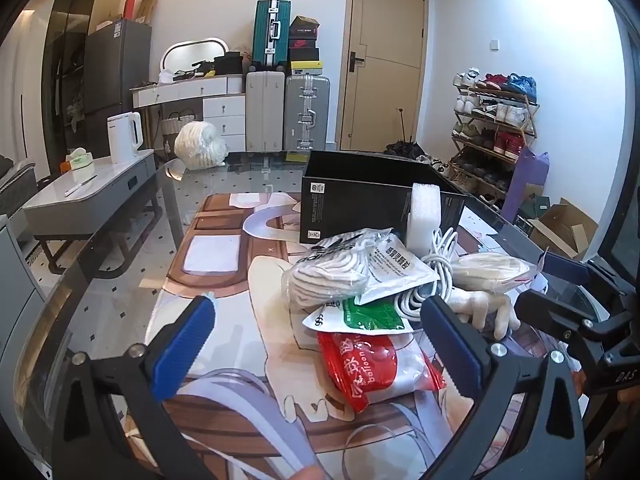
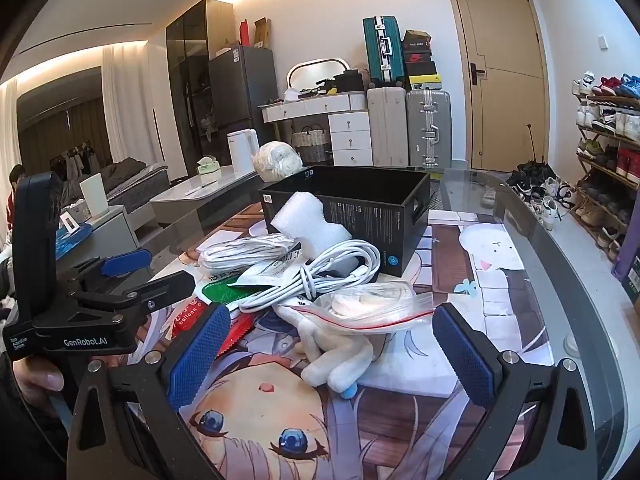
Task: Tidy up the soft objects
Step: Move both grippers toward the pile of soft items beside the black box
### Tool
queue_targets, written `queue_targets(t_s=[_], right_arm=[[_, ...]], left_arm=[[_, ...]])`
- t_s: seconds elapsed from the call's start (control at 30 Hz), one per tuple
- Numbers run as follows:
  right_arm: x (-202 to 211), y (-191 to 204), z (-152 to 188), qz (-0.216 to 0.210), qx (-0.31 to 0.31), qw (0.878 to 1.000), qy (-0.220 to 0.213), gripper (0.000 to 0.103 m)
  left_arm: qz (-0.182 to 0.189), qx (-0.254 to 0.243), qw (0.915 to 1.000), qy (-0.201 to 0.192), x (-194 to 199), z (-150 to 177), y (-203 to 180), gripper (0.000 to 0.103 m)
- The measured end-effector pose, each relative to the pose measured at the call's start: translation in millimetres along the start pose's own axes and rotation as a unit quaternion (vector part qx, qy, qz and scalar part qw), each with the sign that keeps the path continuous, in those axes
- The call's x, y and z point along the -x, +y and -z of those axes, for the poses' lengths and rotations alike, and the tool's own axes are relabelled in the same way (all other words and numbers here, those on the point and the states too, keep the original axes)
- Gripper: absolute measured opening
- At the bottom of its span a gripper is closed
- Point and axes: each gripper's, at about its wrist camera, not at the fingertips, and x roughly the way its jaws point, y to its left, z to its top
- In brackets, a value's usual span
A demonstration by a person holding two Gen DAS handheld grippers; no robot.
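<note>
Soft packets and bundles lie heaped on the glass table (image 2: 560, 264), on top of a printed cartoon mat (image 2: 280, 400), just in front of an open black box (image 2: 372, 200). At the near left of the heap is a red balloon packet (image 1: 372, 364), with a green-and-white sachet (image 1: 364, 314) overlapping its far edge. Above those sits a clear bag of striped white cloth (image 1: 328, 276), and a white printed pouch (image 1: 396, 268) leans on it. A coiled white cable (image 2: 320, 276) is tangled through the middle of the heap. Standing against the box's near wall is a white foam block (image 2: 308, 220). To the right, a zip bag with a red seal line (image 2: 372, 304) holds something pale, and it rests on a cream plush toy (image 2: 340, 360) whose limbs splay toward the near edge of the mat.

Both claws hover short of the pile, tilted downward. The left gripper (image 1: 316, 356) has its blue pads spread wide, with the red packet lying in the space between them but not touched. The right gripper (image 2: 332, 364) is equally wide apart, the plush toy's limbs lying between its pads, again with no contact. Each tool shows at the edge of the other's view, side by side.

Far off on the table's far left end sits a bagged white bundle (image 2: 278, 160).
</note>
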Motion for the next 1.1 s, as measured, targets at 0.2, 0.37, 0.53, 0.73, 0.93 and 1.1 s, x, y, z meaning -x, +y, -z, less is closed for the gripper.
queue_targets(t_s=[0.2,0.37,0.53,0.73,0.93,1.1], right_arm=[[-0.2,0.1,0.2,0.002,0.001,1.0,0.001,0.103],[-0.5,0.3,0.1,0.002,0.002,1.0,0.002,0.103],[-2.2,0.5,-0.3,0.003,0.003,1.0,0.003,0.103],[2.6,-0.6,0.5,0.003,0.001,1.0,0.003,0.103],[-3.6,-8.6,1.3,0.008,-0.004,1.0,0.005,0.103],[-7.6,-7.8,-2.2,0.02,-0.005,1.0,0.012,0.103]], left_arm=[[-0.004,-0.01,0.9999,0.001,3.0,-1.7,0.3,0.103],[-0.003,-0.02,0.9998,0.003,-0.7,1.9,-6.5,0.103],[-0.001,-0.018,0.9998,0.006,-1.4,2.1,-7.1,0.103],[-0.002,-0.021,0.9997,0.012,-3.4,1.6,-5.3,0.103],[-0.004,-0.018,0.9997,0.015,-5.5,0.3,-4.0,0.103],[-0.005,-0.023,0.9996,0.017,-6.7,-1.8,-5.0,0.103]])
